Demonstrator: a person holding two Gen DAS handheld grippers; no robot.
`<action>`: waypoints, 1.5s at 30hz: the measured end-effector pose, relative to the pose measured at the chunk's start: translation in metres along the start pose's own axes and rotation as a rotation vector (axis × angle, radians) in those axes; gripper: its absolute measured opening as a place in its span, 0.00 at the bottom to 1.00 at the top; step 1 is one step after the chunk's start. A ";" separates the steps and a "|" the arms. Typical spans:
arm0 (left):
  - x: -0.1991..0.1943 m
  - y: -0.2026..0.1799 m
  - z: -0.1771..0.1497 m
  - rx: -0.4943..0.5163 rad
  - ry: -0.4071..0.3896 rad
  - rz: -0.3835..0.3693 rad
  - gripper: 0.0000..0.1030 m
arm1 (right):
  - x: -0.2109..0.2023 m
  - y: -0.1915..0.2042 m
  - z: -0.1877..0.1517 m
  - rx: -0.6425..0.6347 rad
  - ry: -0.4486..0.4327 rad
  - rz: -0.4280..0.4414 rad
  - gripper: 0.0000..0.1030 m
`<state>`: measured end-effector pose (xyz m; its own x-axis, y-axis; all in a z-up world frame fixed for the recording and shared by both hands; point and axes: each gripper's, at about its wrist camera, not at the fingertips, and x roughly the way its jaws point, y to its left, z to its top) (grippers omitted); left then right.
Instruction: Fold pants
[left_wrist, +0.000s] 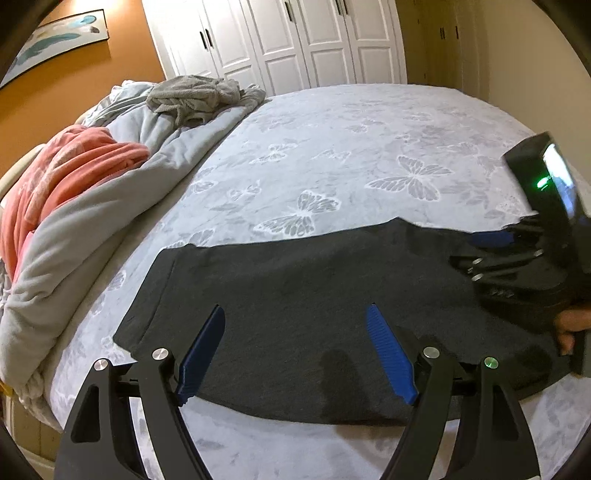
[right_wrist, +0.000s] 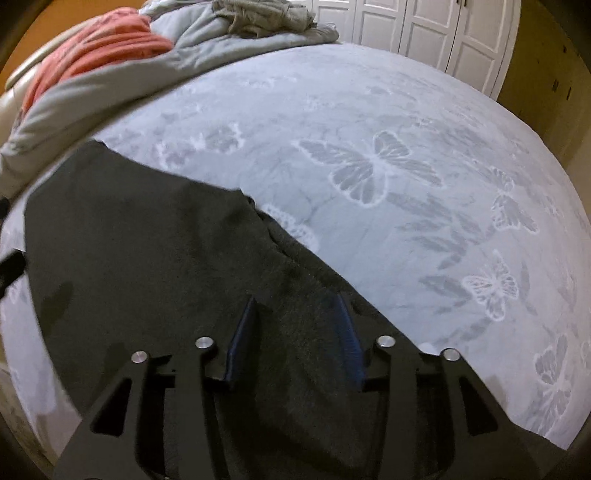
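Dark grey pants (left_wrist: 295, 295) lie flat across the bed, folded into a long band; they also fill the lower left of the right wrist view (right_wrist: 155, 266). My left gripper (left_wrist: 295, 317) is open, its blue pads wide apart just above the pants' near edge, holding nothing. My right gripper (right_wrist: 297, 304) hovers low over the pants' right end, jaws partly apart with fabric beneath them, nothing pinched. The right gripper body also shows in the left wrist view (left_wrist: 524, 266), held by a hand.
The bed (left_wrist: 351, 147) has a pale butterfly-print cover. A grey duvet (left_wrist: 110, 206), a coral blanket (left_wrist: 66, 177) and a grey garment (left_wrist: 192, 96) are piled at the left. White wardrobe doors (left_wrist: 295, 37) stand behind.
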<state>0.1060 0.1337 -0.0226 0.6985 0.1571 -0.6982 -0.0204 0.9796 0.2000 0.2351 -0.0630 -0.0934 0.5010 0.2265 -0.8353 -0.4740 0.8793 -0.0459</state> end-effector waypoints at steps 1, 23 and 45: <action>-0.001 -0.001 0.000 -0.001 -0.012 0.003 0.74 | 0.002 0.000 0.000 -0.006 -0.010 -0.004 0.32; -0.133 0.002 0.070 -0.202 -0.508 -0.045 0.84 | -0.191 -0.074 -0.099 0.119 -0.258 -0.364 0.86; -0.230 -0.182 0.129 0.276 -0.670 -0.495 0.84 | -0.233 -0.185 -0.198 0.535 -0.219 -0.556 0.89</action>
<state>0.0420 -0.0966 0.1903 0.8562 -0.4697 -0.2152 0.5095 0.8368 0.2003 0.0629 -0.3611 0.0011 0.7190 -0.2755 -0.6381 0.2704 0.9566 -0.1083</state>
